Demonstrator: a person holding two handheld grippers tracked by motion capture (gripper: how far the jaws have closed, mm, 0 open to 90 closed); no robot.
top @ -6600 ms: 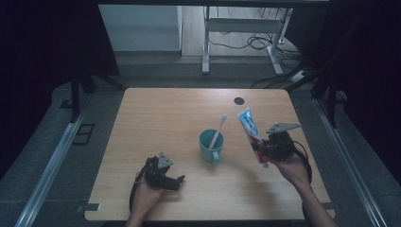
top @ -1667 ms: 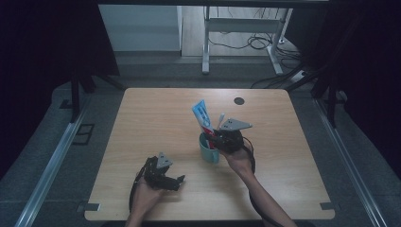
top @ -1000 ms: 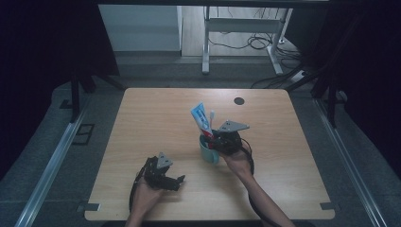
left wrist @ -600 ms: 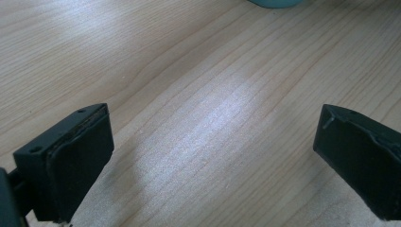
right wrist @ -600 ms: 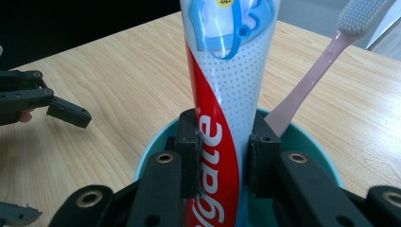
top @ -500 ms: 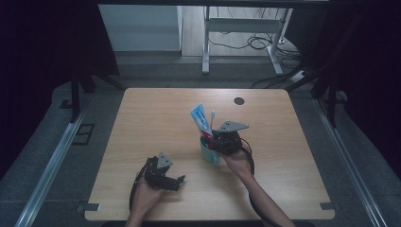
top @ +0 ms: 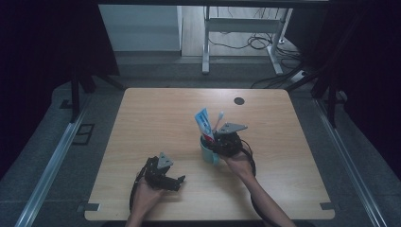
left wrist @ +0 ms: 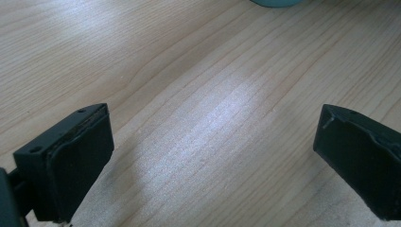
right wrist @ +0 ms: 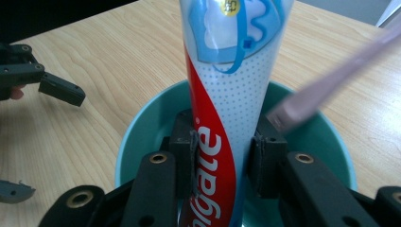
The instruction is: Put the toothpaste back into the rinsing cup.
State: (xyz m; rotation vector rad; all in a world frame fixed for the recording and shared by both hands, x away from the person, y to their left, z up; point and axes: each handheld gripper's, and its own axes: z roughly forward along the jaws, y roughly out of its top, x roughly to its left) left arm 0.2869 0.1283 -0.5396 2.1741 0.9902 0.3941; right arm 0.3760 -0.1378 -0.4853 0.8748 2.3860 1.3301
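Note:
A teal cup (top: 206,153) (right wrist: 137,127) stands near the middle of the wooden table (top: 165,113). A white, blue and red toothpaste tube (top: 203,122) (right wrist: 227,94) stands in it, cap end down, beside a pale toothbrush (top: 218,118) (right wrist: 331,80) that leans on the rim. My right gripper (top: 210,139) (right wrist: 223,142) reaches into the cup from its near right side. Its pads lie against both sides of the tube, and the jaws have just been opening a little. My left gripper (top: 177,182) (left wrist: 213,156) rests open on the table at the front left, with only bare wood between its jaws.
A small dark round hole (top: 239,100) sits in the tabletop at the back right. Beyond the far edge stand table legs and cables on the floor (top: 246,42). In the right gripper view the left gripper (right wrist: 56,87) lies off to the cup's left.
The right gripper carried the toothpaste tube from the right of the cup over to it and lowered it inside. Over the last second it barely moved. The left gripper stayed put.

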